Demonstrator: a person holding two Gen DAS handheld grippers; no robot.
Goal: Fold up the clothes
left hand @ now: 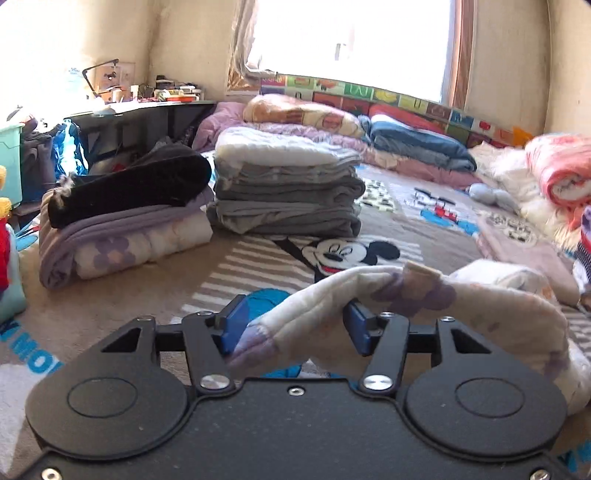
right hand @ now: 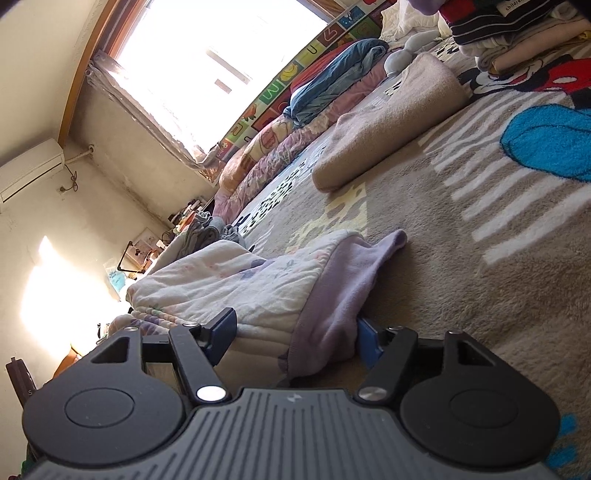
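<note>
A white quilted garment with purple flowers and lilac lining [left hand: 424,306] lies bunched on the Mickey Mouse blanket [left hand: 258,258]. My left gripper [left hand: 295,328] has its blue fingers [left hand: 232,325] around a fold of it, held a little above the blanket. In the right wrist view the same garment [right hand: 236,284] lies folded over, its lilac lining [right hand: 340,295] hanging between my right gripper's [right hand: 295,336] blue fingers [right hand: 369,339]. Both pairs of jaws stand fairly wide with cloth filling the gap.
A stack of folded grey clothes [left hand: 288,188] stands ahead, with a purple and black pile [left hand: 122,218] to its left. A beige folded item [right hand: 388,122] and another clothes pile [right hand: 517,33] lie to the right. Bedding [left hand: 417,144] lines the window wall. A cluttered desk [left hand: 140,107] stands at the left.
</note>
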